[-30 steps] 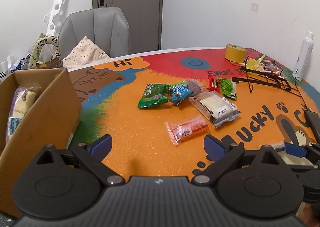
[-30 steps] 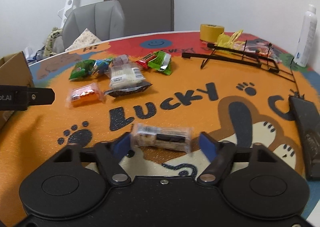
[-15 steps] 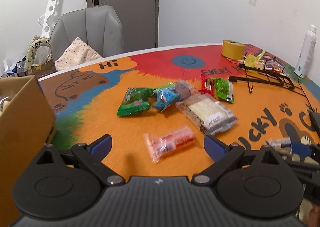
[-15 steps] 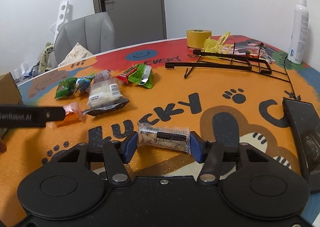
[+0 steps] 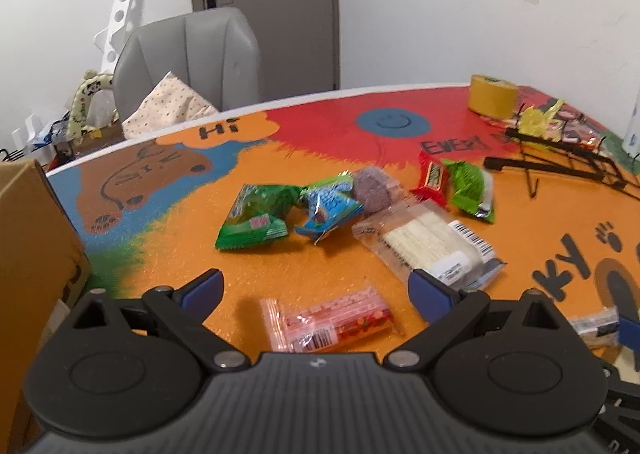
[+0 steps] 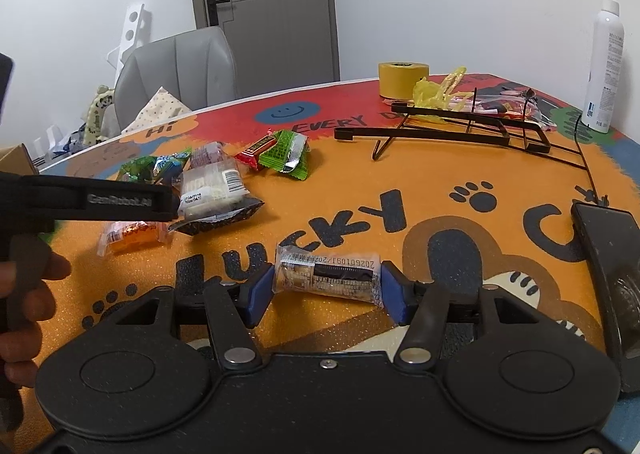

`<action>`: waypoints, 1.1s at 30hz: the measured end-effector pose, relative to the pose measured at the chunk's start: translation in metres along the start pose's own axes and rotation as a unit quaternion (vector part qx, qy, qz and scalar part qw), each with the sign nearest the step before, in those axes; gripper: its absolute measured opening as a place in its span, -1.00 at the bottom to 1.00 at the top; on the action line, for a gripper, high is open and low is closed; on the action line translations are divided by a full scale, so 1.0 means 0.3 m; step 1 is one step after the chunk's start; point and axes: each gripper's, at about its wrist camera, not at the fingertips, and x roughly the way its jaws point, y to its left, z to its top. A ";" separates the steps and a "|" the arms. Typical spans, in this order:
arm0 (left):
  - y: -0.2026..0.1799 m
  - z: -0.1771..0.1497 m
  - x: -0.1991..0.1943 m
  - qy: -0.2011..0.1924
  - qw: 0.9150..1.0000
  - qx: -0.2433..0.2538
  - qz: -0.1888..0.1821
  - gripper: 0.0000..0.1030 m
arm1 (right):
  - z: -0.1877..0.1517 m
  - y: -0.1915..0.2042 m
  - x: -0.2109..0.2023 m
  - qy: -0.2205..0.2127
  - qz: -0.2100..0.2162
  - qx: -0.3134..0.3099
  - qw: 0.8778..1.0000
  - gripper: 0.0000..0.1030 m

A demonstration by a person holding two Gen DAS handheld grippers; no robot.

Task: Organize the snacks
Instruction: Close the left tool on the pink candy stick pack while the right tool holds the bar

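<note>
We hold a clear-wrapped snack bar endwise in the right gripper, pads pressing its ends, just above the mat's near edge. Our left gripper hangs wide open over an orange candy packet. More snacks lie mid-mat.

My tabletop, with a colourful printed cover, carries loose snack packets, a yellow tape roll, a black wire rack and a white bottle.
</note>
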 end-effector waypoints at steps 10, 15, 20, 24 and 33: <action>0.016 -0.035 0.000 0.006 1.000 -0.014 -0.009 0.46 | 0.001 0.008 -0.001 0.003 -0.006 -0.003 1.000 0.08; 0.036 -0.025 -0.016 0.008 1.000 -0.022 -0.018 0.00 | 0.004 0.019 -0.012 0.006 -0.006 0.007 1.000 0.04; 0.076 -0.024 -0.051 0.009 0.999 -0.036 -0.024 -0.05 | 0.011 0.048 -0.036 0.008 0.007 0.014 1.000 0.03; 0.116 -0.025 -0.086 0.001 0.999 -0.046 -0.026 -0.05 | 0.019 0.084 -0.060 0.003 0.012 0.008 1.000 0.03; 0.194 -0.020 -0.199 -0.019 0.998 -0.050 -0.036 -0.05 | 0.031 0.173 -0.105 -0.006 0.025 -0.006 1.000 0.03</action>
